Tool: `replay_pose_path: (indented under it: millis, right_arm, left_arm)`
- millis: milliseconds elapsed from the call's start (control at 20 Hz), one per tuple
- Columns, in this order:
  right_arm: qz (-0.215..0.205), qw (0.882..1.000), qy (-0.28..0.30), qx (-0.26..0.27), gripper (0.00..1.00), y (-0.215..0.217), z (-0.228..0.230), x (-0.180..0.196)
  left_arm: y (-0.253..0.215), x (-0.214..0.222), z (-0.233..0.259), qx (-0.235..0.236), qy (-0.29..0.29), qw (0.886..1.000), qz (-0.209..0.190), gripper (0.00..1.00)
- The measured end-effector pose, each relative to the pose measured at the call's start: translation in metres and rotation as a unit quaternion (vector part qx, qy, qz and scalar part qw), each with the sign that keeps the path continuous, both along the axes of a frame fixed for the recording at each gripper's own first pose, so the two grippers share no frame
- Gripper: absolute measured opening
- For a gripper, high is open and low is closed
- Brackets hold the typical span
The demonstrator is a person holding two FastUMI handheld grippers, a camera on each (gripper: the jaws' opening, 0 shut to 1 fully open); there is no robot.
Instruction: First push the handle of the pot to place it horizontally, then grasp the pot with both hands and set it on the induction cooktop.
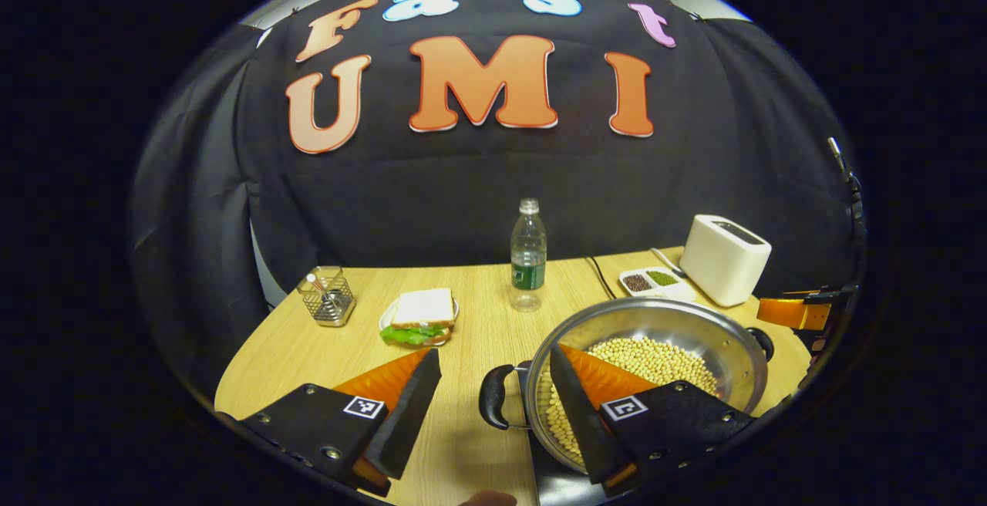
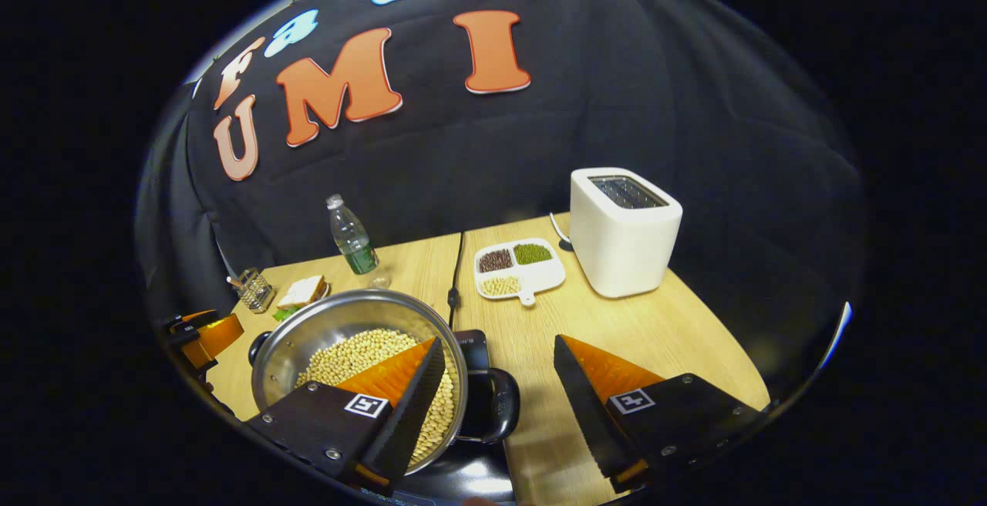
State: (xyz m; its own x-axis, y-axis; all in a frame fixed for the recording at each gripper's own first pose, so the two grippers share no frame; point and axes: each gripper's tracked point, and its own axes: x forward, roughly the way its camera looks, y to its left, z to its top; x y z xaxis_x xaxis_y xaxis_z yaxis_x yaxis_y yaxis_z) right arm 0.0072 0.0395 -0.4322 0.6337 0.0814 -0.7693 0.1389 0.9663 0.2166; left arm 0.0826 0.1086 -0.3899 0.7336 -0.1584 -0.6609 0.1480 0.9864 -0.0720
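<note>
Steel pot [image 1: 678, 328] sits between both wide-spread tools [image 1: 493, 406] [image 2: 500, 406].

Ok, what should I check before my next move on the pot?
1. Left gripper open, astride the pot's left handle: ok.
2. Right gripper open, astride the right handle: ok.
3. Pot upright, soybeans inside: ok.
4. Induction cooktop under the pot: ok; centred: cannot tell.
5. Fingers clear of the handles: cannot tell.
</note>
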Motion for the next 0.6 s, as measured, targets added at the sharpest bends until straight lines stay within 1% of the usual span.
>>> replay_pose_path:
  millis: [200, 250, 300, 350, 450, 500, 550, 600]
  right_arm:
    - [0.011, 0.998, -0.068, -0.013, 0.91, -0.004, 0.063, 0.015]
    - [0.015, 0.996, -0.086, -0.016, 0.92, -0.005, 0.08, 0.018]
    - [0.021, 0.994, -0.105, -0.015, 0.93, -0.005, 0.097, 0.02]
    - [0.027, 0.992, -0.122, -0.013, 0.94, -0.005, 0.115, 0.02]
    - [0.031, 0.988, -0.152, -0.016, 0.94, -0.009, 0.147, 0.022]
    - [0.033, 0.986, -0.164, -0.022, 0.99, -0.012, 0.161, 0.023]
    - [0.035, 0.983, -0.177, -0.026, 0.93, -0.016, 0.175, 0.023]
    - [0.038, 0.981, -0.189, -0.025, 0.93, -0.017, 0.191, 0.024]
  left_arm:
    - [0.019, 0.009, 0.071, -0.012, -0.059, 0.998, 0.011, 0.86]
    - [0.017, 0.008, 0.087, -0.031, -0.064, 0.997, 0.005, 0.86]
    - [0.007, 0.0, 0.103, -0.063, -0.056, 0.996, -0.009, 0.86]
    - [0.004, -0.004, 0.116, -0.081, -0.053, 0.995, -0.015, 0.84]
    - [0.025, -0.005, 0.15, -0.085, -0.066, 0.994, -0.005, 0.84]
    - [0.035, -0.005, 0.166, -0.089, -0.075, 0.993, 0.003, 0.84]
    - [0.044, -0.005, 0.183, -0.095, -0.083, 0.992, 0.012, 0.84]
    - [0.053, -0.005, 0.201, -0.099, -0.094, 0.99, 0.02, 0.84]
